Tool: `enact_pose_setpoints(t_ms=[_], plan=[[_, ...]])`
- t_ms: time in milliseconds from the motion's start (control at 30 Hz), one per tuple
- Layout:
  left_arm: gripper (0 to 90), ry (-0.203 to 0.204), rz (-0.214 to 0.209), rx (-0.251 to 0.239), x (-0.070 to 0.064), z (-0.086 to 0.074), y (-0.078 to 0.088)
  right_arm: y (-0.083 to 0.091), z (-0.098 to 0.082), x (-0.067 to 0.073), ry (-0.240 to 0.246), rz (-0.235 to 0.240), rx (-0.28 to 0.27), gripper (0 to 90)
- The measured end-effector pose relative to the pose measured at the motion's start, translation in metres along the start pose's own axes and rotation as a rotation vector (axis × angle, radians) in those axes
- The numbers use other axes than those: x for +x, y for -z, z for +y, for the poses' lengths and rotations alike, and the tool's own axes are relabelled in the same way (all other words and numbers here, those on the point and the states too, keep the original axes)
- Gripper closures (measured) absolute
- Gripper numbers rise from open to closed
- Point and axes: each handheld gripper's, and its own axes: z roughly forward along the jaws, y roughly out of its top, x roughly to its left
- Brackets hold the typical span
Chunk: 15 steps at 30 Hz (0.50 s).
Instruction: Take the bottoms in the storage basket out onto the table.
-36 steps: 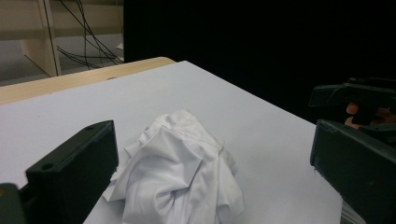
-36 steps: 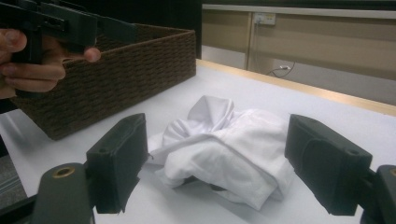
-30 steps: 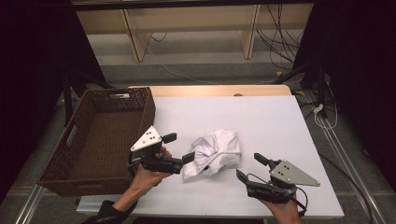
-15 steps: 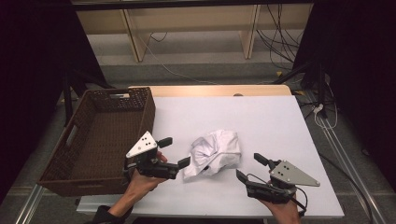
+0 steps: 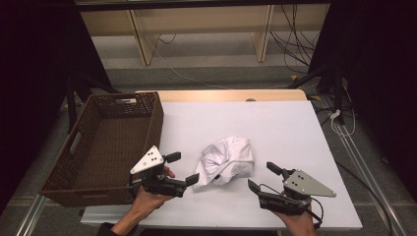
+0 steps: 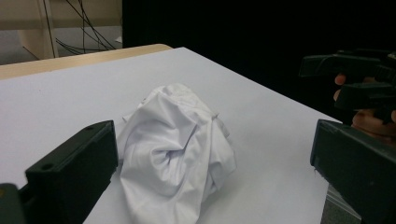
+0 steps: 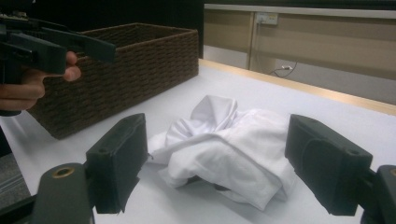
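Two hand-held black two-jaw grippers flank a crumpled white cloth garment (image 5: pixel 227 160) on a white table (image 5: pixel 295 128), each with its jaws spread wide and holding nothing. The left gripper (image 5: pixel 183 168), seen from above, sits at the near left of the bundle, one jaw tip close to the fabric's lower edge; whether it touches cannot be told. In the left gripper view the heap (image 6: pixel 175 151) rises between that gripper's parted jaws. The right gripper (image 5: pixel 264 176) rests low near the table's front edge, just beside the cloth and apart from it, and its own view frames the folds (image 7: pixel 233 144) between two open black pads. The garment lies in a loose heap near the middle of the tabletop, well clear of the dark brown woven wicker basket (image 5: pixel 113 147) that stands at the table's left edge, its interior bare as far as the pictures show. Judged from this, the work is at its start: the cloth has not been gripped, lifted, spread or moved toward the basket, and a first grasp on the fabric appears to be the step in hand.
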Motion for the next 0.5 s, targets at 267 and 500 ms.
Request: enact_pose_setpoints(t_ms=[267,500], plan=[[0.0,0.017,0.007,0.003,-0.0016,-0.0057,0.0053,-0.0002,-0.0004,-0.0012,-0.012,0.000,-0.002,21.7],[0.0,0.010,0.031,-0.002,-0.0044,-0.0095,0.0092,-0.0009,-0.0003,-0.0006,-0.012,-0.001,0.003,19.9]])
